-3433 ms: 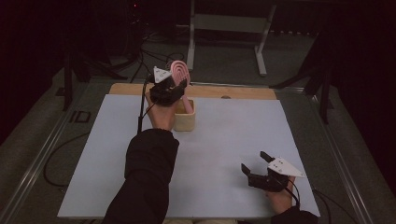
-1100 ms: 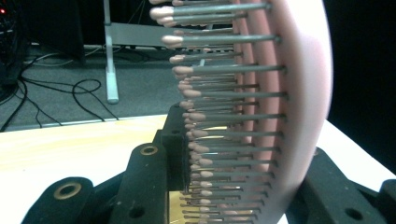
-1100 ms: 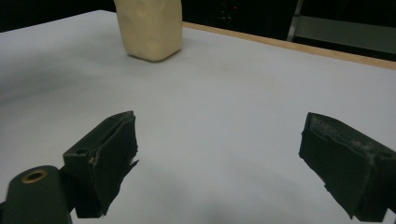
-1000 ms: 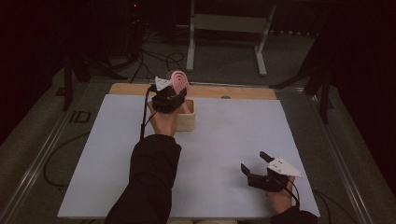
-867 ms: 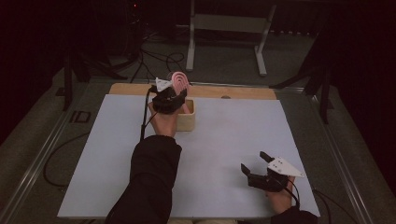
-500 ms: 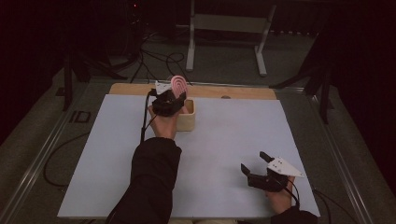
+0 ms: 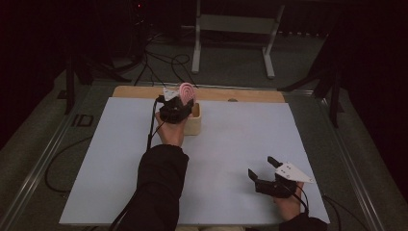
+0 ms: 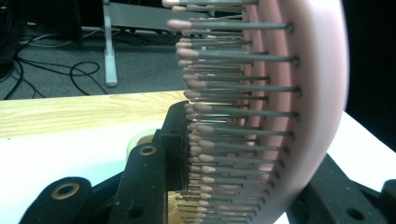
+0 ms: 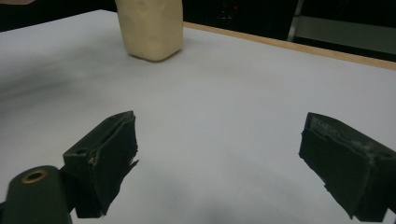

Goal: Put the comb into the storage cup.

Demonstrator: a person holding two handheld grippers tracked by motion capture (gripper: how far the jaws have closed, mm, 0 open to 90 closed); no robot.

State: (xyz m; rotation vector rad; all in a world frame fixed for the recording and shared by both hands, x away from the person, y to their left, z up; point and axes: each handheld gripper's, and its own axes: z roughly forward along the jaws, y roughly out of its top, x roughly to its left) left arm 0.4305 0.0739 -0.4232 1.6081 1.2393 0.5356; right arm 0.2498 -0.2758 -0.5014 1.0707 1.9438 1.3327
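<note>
The left gripper (image 7: 180, 102) is clamped on the pink hairbrush (image 7: 186, 90), upright just above the wooden box (image 7: 193, 124) at upper centre. The right gripper (image 7: 263, 169), jaws apart, rests at lower right, well away.

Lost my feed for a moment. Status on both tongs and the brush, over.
Left tongs shut on pink hairbrush, held above the cream holder. Right tongs open, nothing between the jaws, over bare white mat. Nothing in the way.
</note>
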